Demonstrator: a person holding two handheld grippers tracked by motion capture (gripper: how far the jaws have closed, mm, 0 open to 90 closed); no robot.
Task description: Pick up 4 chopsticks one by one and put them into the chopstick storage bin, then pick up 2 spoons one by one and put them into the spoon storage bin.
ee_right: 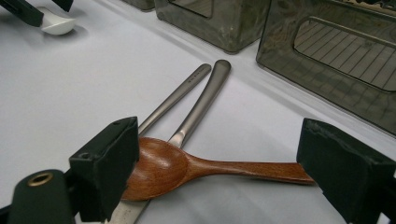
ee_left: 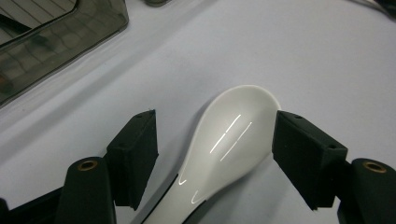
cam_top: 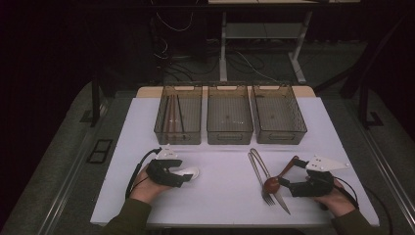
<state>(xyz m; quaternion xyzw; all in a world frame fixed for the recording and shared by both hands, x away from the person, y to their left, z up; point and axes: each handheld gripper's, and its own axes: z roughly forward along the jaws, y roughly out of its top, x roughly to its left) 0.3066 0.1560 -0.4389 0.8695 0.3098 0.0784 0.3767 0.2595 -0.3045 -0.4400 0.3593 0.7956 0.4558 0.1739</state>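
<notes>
white spoon [ee_left: 233, 135]: it lies flat on the white table [cam_top: 220, 196], bowl up, on your left side, well in front of the three bins.
left gripper [ee_left: 215, 140]: your jaws stand apart on either side of the spoon's bowl; the right pad is just at the rim, the left pad is clear of it, so nothing is clamped.
wooden spoon [ee_right: 187, 168]: it rests across the metal fork [cam_top: 264, 188] and metal knife [cam_top: 280, 196] on your right side, its bowl lying over the two of them, its handle running off toward your right jaw.
right gripper [ee_right: 215, 172]: your jaws are wide apart around the wooden spoon; the left pad sits at the bowl, the handle's end reaches the right pad; you can't tell from here whether either pad presses.
bins: left bin [cam_top: 178, 115], middle bin [cam_top: 229, 115] and right bin [cam_top: 279, 115] stand side by side at the far edge of the table; thin sticks lie in the left one.
</notes>
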